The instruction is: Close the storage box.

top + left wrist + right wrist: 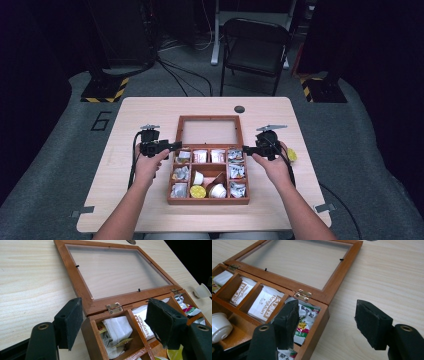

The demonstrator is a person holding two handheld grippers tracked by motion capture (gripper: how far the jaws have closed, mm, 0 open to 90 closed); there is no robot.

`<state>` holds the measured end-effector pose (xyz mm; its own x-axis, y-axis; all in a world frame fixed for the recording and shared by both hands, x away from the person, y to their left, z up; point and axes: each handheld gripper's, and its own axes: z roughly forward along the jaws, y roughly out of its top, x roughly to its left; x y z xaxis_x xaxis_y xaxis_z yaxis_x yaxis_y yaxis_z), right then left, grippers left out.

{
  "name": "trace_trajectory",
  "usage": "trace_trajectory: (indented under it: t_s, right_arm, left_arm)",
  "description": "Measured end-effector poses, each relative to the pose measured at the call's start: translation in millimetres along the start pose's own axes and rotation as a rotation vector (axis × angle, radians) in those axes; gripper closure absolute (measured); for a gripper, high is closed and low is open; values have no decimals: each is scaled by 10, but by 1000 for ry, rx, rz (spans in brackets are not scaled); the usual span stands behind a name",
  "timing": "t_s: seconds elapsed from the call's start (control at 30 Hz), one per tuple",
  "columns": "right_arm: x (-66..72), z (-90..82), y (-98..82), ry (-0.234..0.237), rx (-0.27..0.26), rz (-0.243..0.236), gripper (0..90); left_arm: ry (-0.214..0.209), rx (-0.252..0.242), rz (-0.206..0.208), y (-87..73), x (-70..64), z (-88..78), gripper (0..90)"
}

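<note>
A wooden box [207, 201] with several compartments sits mid-table, its glass-paned lid [209, 119] lying flat behind it. My left gripper [175, 146] is at the box's back left corner. Its jaws stand open [117, 325] astride the left wall [93, 340], one pad outside and one over the tea sachets [117, 327]. My right gripper [246, 148] is at the back right corner, also open [329, 325]. Its left pad hangs over the green and red packets [305, 315], while the right pad stands clear outside the box wall [317, 332].
White sachets [265, 303] fill the back compartments; a white cup [220, 327] and a yellow capsule [198, 191] lie lower down. A yellow item [291, 155] rests on the table by my right hand, and a dark disc [239, 109] behind the lid. A folding chair [255, 47] stands beyond the table.
</note>
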<state>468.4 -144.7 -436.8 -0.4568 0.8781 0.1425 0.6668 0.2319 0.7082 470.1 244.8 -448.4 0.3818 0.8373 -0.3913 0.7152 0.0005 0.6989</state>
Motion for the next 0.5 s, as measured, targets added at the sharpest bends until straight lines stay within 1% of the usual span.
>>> trace_trajectory:
  t_s: [0.13, 0.2, 0.27, 0.3, 0.33, 0.37, 0.4, 0.43, 0.47, 0.5]
  right_arm:
    - [21, 40, 47, 14, 2, 12, 356]
    - [35, 65, 68, 14, 2, 8, 356]
    - [60, 85, 82, 11, 10, 20, 356]
    - [57, 96, 85, 10, 12, 10, 356]
    - [66, 104, 91, 9, 20, 21, 356]
    - [58, 119, 95, 8, 19, 16, 356]
    - [59, 133, 101, 8, 18, 27, 356]
    - [38, 147, 101, 8, 19, 13, 356]
    - [39, 158, 103, 13, 21, 31, 356]
    - [24, 171, 106, 17, 19, 28, 356]
  left_arm:
    - [10, 4, -5, 1, 27, 20, 297]
    - [9, 8, -9, 3, 39, 28, 297]
    - [10, 8, -7, 4, 50, 43, 297]
    - [12, 10, -7, 5, 55, 51, 297]
    - [13, 13, -7, 5, 60, 57, 297]
    - [15, 13, -6, 5, 63, 65, 297]
    - [16, 18, -5, 6, 66, 71, 297]
    - [19, 19, -5, 6, 69, 77, 297]
    - [22, 20, -5, 8, 72, 80, 298]
    - [23, 17, 0, 10, 81, 84, 299]
